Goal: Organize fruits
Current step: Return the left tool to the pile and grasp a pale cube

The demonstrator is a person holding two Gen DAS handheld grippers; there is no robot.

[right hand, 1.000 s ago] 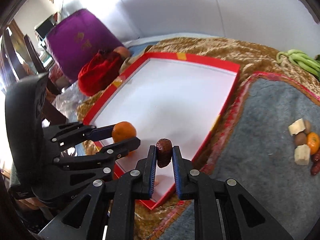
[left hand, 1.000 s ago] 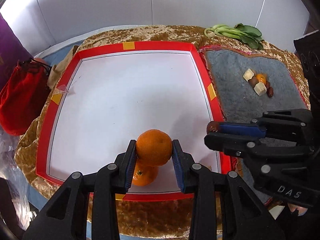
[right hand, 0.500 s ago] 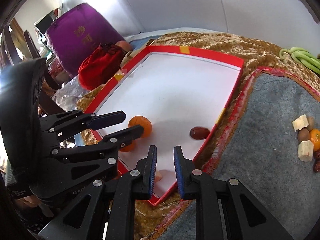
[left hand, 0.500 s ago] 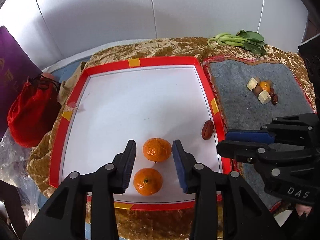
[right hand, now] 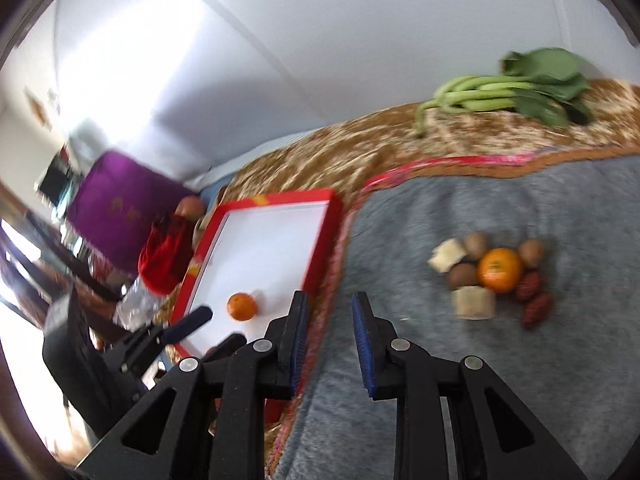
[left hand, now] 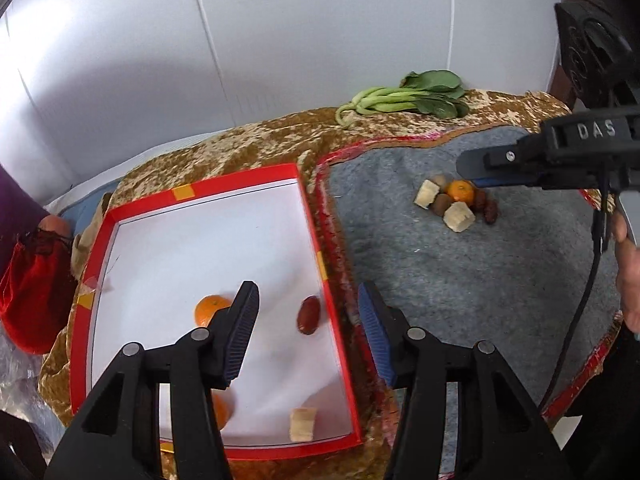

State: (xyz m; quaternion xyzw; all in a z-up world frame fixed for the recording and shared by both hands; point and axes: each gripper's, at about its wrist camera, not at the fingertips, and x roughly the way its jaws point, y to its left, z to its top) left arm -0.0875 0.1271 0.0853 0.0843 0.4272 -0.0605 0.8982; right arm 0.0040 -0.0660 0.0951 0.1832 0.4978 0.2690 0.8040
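Two cloths covered the surface (left hand: 256, 140): a gold-and-brown velvet one and, on the right, a grey felt mat (left hand: 460, 280) edged in red. On the velvet sat a red-rimmed white tray (left hand: 308, 216). Inside it lay two oranges (left hand: 208, 310), a dark red date (left hand: 308, 320) near the right rim, and a pale cube (left hand: 303, 424) at the near edge. The remaining fruits (right hand: 492, 276) sat heaped on the mat: an orange, kiwis, dates, and pale cubes. Leafy greens (left hand: 408, 98) lay at the far edge, against a white wall. A red pouch (left hand: 28, 292) and a purple box (right hand: 116, 216) stood left of the tray. The left tongs (left hand: 306, 332) gaped wide and empty above the tray's right rim. The right tongs (right hand: 328, 344) hung released over the mat, also empty.
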